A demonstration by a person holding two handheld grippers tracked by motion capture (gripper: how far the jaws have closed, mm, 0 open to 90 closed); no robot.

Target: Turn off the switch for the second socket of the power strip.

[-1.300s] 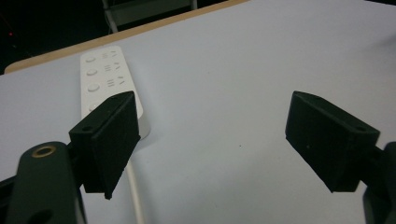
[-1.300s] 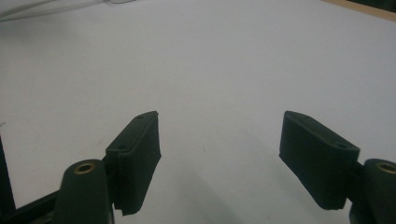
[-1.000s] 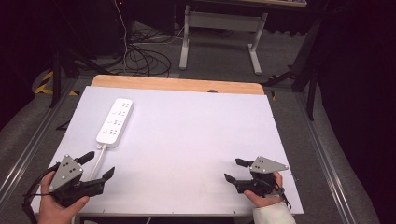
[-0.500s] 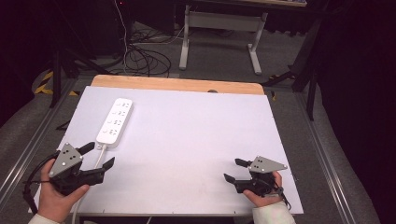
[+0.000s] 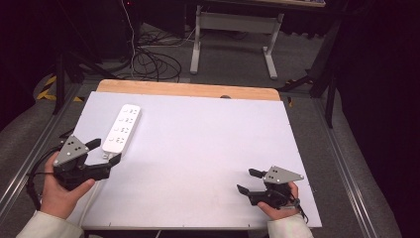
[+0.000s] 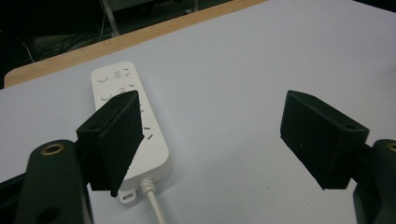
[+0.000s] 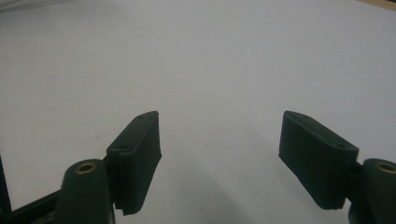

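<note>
My left gripper point(image 5: 105, 151) stands with its jaws spread wide and nothing between them; in the left gripper view point(image 6: 212, 140) one black pad overlaps the near end of the white power strip point(image 6: 130, 126) while the other pad hangs over bare table surface. In the high view, these jaws sit just beside the near end of the power strip point(image 5: 123, 128), one tip on either side of the strip's cord exit, with no contact that I can confirm. The strip lies flat on the left half of the white tabletop point(image 5: 208, 144), its long axis running away from me and slightly rightward, its sockets facing up, and its white cord point(image 6: 153, 203) leaving the near end towards the gripper. My right gripper point(image 5: 250, 181) is likewise released, jaws parted and empty; the right gripper view point(image 7: 219, 156) sets them over plain white surface. It rests near the table's front right corner, well apart from the strip. A wooden edge point(image 5: 188, 89) borders the far side of the table.
</note>
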